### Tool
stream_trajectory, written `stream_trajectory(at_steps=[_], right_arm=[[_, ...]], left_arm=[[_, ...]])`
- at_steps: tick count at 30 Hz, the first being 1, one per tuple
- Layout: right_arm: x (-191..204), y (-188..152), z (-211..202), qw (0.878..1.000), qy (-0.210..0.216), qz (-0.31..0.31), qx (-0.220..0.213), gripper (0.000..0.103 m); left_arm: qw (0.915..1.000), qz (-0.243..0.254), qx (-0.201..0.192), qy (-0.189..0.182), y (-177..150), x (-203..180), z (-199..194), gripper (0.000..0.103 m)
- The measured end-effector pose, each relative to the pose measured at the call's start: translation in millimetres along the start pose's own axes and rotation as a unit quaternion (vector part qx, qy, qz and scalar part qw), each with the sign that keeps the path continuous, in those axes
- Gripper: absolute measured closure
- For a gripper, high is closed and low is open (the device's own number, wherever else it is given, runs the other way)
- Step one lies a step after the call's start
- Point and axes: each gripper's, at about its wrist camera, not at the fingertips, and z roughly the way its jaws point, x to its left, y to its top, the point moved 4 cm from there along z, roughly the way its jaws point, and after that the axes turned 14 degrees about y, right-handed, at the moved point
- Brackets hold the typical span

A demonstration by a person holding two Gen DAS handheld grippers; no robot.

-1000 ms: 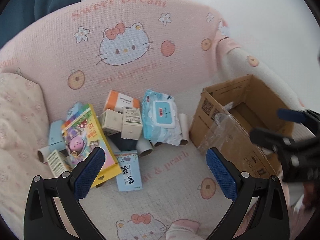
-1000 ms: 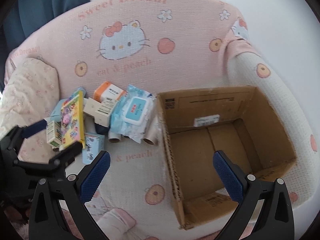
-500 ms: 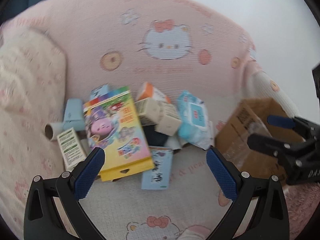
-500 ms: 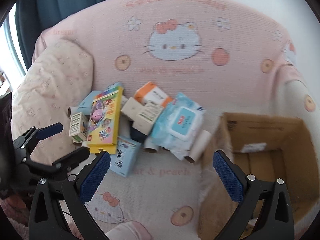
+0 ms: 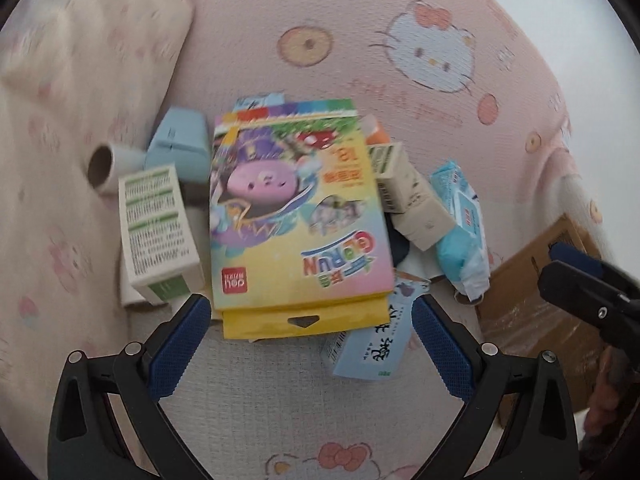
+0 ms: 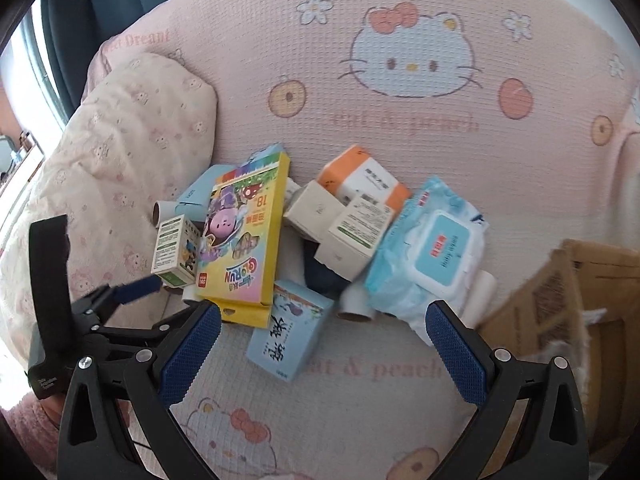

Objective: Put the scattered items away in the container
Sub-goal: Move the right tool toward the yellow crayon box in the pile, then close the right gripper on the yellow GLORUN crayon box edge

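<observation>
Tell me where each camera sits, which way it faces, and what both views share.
Left wrist: on the left claw, aimed down at the flat yellow cartoon-printed box; its open blue-padded fingers show, the right claw at the right edge.
Right wrist: on the right claw, facing the pile and the pink cat-print sofa cover; its open fingers show, the left claw lower left.
Shared: yellow box, pale blue wet-wipes pack, brown cardboard box.

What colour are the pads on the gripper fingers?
Dark blue, with a fine textured surface, on black arms; clearest on the right gripper fingers in the right wrist view.
</observation>
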Motion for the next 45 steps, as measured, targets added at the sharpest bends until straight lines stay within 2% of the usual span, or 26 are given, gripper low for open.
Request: stream_trajectory(at_steps=[5,9,10,11,12,13,14,16,19,25,27,29,31,34,40,42,45], right_arm=[[-2,-1,18,0.999,0.036,0.021,-0.026,0.005],[-3,0,31,0.995,0.077,0.035,-0.048,0.009],[-4,0,36,0.995,0.082,0.035,-0.048,0.017],[-4,-1,42,0.995,0.082,0.034,-0.043,0.038],[-5,-2,48,0.996,0.078,0.034,-0.035,0.049],[-5,-4,54,0.996,0.077,0.033,-0.03,0.066],[-5,-6,59,0.996,0.083,0.033,-0.026,0.069],[-4,-10,67,0.995,0.093,0.031,-0.02,0.07],[0,-12,76,0.994,0.102,0.033,-0.018,0.07],[-5,-11,91,0.991,0.119,0.065,-0.018,0.07],[-8,-10,97,0.989,0.128,0.072,-0.015,0.07],[-7,-9,103,0.987,0.143,0.073,-0.01,0.079],[-5,-7,107,0.987,0.141,0.071,-0.009,0.08],[-2,-2,104,0.989,0.137,0.05,-0.014,0.08],[-1,19,67,0.989,0.136,0.023,-0.049,0.082],[-3,26,57,0.991,0.118,0.012,-0.061,0.082],[-12,35,49,0.995,0.074,0.0,-0.065,0.082]], left_arm=[[0.9991,-0.04,-0.015,0.006,-3,15,11,0.007],[0.9963,-0.083,-0.01,-0.02,-1,31,26,0.01],[0.9955,-0.091,-0.005,-0.027,-1,33,29,0.011],[0.9938,-0.102,0.007,-0.046,0,35,36,0.012],[0.9923,-0.105,0.017,-0.064,-1,36,41,0.013],[0.991,-0.107,0.027,-0.075,-1,37,46,0.015],[0.9905,-0.112,0.029,-0.074,-2,38,49,0.016],[0.9888,-0.125,0.032,-0.075,-1,42,55,0.022],[0.9864,-0.138,0.028,-0.086,-1,46,56,0.023],[0.9941,-0.085,0.018,-0.064,-1,35,52,0.026],[0.9939,-0.083,0.021,-0.069,-3,34,52,0.028],[0.9937,-0.085,0.022,-0.07,-3,33,51,0.03],[0.9929,-0.093,0.023,-0.07,-3,33,50,0.032],[0.988,-0.117,0.029,-0.097,-3,33,49,0.032],[0.967,-0.168,0.045,-0.186,-1,19,47,0.033],[0.9644,-0.162,0.052,-0.202,2,3,50,0.034],[0.9666,-0.135,0.057,-0.21,3,-21,53,0.036]])
